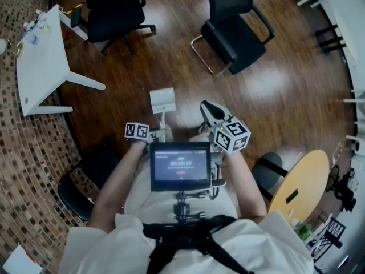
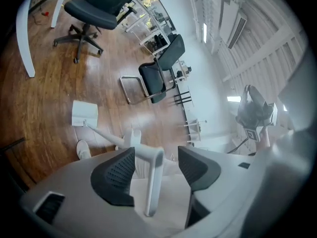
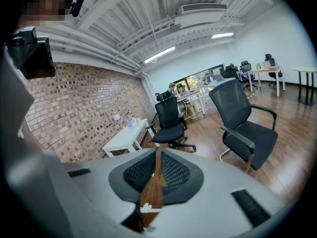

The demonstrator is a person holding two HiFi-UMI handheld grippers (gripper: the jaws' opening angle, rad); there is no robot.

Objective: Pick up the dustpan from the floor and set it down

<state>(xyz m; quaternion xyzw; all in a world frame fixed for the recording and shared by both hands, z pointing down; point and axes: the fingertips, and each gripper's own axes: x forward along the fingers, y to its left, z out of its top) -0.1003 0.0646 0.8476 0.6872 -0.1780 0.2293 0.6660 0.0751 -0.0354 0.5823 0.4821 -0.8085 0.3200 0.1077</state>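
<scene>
Two jaws of the left gripper (image 2: pixel 156 157) gape around the handle of the dustpan (image 2: pixel 84 114), pan on the floor (image 2: pixel 39 83); right gripper (image 3: pixel 157 157) jaws together, empty. Likely release: next, withdraw without toppling it.

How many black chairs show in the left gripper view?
2: a swivel chair at top left, a sled-base chair at centre. Far clutter may hide more.
</scene>
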